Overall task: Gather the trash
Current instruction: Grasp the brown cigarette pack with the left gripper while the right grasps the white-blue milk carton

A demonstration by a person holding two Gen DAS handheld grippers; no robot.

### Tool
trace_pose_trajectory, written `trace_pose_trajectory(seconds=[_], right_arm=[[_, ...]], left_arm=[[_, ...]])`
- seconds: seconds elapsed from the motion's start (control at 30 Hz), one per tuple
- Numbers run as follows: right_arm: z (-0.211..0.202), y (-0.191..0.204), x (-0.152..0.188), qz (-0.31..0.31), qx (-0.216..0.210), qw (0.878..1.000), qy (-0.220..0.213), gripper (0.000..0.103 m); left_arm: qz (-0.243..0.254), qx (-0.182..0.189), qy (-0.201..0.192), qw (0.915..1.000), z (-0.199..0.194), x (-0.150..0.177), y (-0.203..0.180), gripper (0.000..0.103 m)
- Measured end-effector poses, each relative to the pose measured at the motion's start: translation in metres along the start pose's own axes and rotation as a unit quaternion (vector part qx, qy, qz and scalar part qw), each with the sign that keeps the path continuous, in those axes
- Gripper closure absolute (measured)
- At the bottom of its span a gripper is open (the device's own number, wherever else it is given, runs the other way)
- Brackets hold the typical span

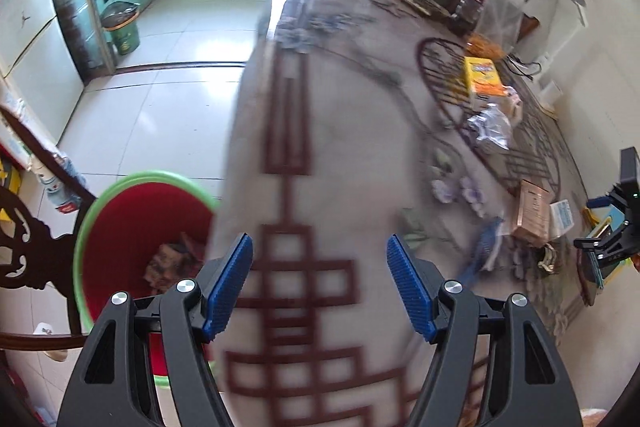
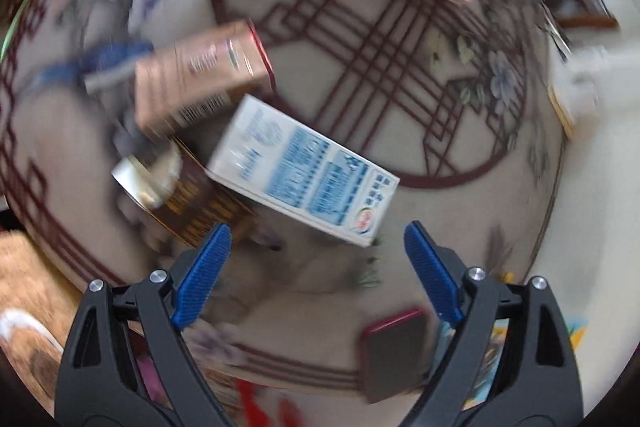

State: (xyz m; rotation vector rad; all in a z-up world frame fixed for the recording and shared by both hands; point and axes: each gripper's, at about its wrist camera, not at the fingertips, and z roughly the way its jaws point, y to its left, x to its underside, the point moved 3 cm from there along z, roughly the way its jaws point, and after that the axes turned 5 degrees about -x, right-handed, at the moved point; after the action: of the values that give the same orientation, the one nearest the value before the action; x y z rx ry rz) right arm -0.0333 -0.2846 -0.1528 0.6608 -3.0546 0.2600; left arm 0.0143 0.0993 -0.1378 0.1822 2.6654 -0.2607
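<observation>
Judging by what lies about, the collecting is only partly done: the red bin (image 1: 140, 227) with the green rim, on the floor just beside the table's edge, already has some crumpled brownish scrap (image 1: 172, 263) at its bottom, while most of the rubbish is on the table (image 1: 320, 131). Taking the bin as the mark, a blue-and-white carton (image 2: 304, 171) lies on its side well away from it, over on the far part of the patterned cloth, touching a brown carton (image 2: 196, 79) and leaning over a dark gold-printed packet (image 2: 188, 195). Farther from the bin again, toward the wall, sit a crumpled silver wrapper (image 1: 492, 125), a yellow box (image 1: 482, 73) and a clear plastic bag (image 1: 496, 15). The right gripper (image 2: 316, 267) hangs above the blue-and-white carton with its jaws spread wide and nothing between them; the carton lies just beyond the tips, untouched. The left gripper (image 1: 320, 291) is close by the bin, over the table's near edge, its jaws also apart and empty. Both views are smeared, so small scraps on the cloth cannot be told. I would say several pieces are left to carry across to the bin, and the blue-and-white carton looks the likeliest next pick.
</observation>
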Motion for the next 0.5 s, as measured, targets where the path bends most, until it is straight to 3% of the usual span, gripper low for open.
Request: trace_pose_trajectory(seconds=[0.07, 0.27, 0.5], right_arm=[[0.008, 0.000, 0.000, -0.053, -0.001, 0.999, 0.009, 0.016], [0.036, 0.001, -0.015, -0.209, -0.005, 0.977, 0.031, 0.011], [0.053, 0.000, -0.017, -0.270, -0.046, 0.961, 0.025, 0.013]], left_arm=[[0.013, 0.012, 0.004, 0.9998, 0.002, 0.001, -0.032, 0.037], [0.035, 0.033, 0.022, 0.9986, 0.016, 0.006, -0.121, 0.037], [0.049, 0.028, 0.029, 0.9980, 0.023, 0.011, -0.182, 0.037]])
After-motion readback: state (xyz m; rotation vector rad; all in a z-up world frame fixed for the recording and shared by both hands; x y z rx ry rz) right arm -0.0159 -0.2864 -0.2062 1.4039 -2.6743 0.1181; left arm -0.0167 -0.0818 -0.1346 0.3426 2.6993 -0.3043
